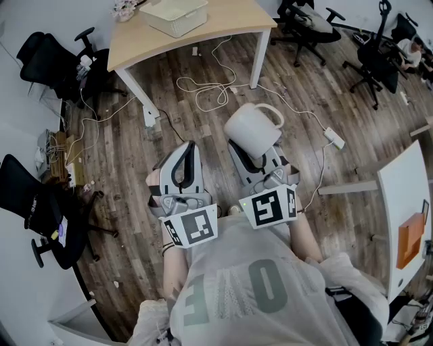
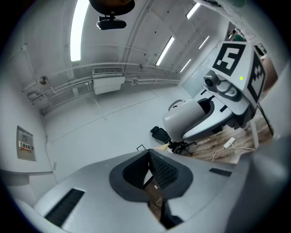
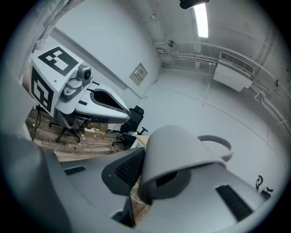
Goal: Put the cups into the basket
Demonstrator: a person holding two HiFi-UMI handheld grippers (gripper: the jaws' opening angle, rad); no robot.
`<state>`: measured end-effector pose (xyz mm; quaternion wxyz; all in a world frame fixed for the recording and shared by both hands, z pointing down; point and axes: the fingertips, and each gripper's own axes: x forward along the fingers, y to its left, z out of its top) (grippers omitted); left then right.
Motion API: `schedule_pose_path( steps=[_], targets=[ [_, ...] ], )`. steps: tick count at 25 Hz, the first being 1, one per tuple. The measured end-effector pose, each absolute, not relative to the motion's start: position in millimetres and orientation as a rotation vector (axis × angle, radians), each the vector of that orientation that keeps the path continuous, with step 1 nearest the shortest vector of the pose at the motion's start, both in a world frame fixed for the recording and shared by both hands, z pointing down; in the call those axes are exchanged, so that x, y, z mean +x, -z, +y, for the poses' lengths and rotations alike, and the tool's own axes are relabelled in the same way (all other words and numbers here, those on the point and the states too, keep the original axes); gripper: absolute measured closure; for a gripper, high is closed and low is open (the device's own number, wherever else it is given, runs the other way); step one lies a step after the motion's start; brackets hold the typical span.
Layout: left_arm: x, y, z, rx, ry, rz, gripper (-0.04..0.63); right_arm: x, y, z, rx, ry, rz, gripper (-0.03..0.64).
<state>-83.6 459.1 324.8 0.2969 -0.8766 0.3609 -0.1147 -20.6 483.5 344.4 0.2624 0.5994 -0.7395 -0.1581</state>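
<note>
Head view, left to right: 2 black office chairs on the wood floor at the left edge. Light wood table at top, white basket sitting on it, nothing visible inside from here. Loose white cables on the floor below the table.

Left gripper is held out in front of the person, roughly level. Left gripper view: left gripper's pads are pressed together at the tips, nothing between them.

Right gripper is just beside it, to the right, tilted slightly down. It pinches 1 white cup. Right gripper view: 1 ribbed pad sits on the outside of the cup's wall, the other jaw goes into the cup's mouth, so the wall is clamped between them. Handle sticks out to the right.

The cup is in the air over the floor, well apart from the basket.

More black chairs at top right. White desk at the right edge with 1 orange item on it.
</note>
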Motion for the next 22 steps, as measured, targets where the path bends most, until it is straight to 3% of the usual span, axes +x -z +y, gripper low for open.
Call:
schedule_pose_path(
  steps=[17,22],
  targets=[
    [-84,-325,466,-2.309,0.325,1.011,0.584,-15,-344,488,1.558,0.462,-2.037,0.580],
    [-102,-338,451,-2.250,0.455,1.055,0.584,-19,-352,478,1.530,0.438,-2.027,0.580]
  ],
)
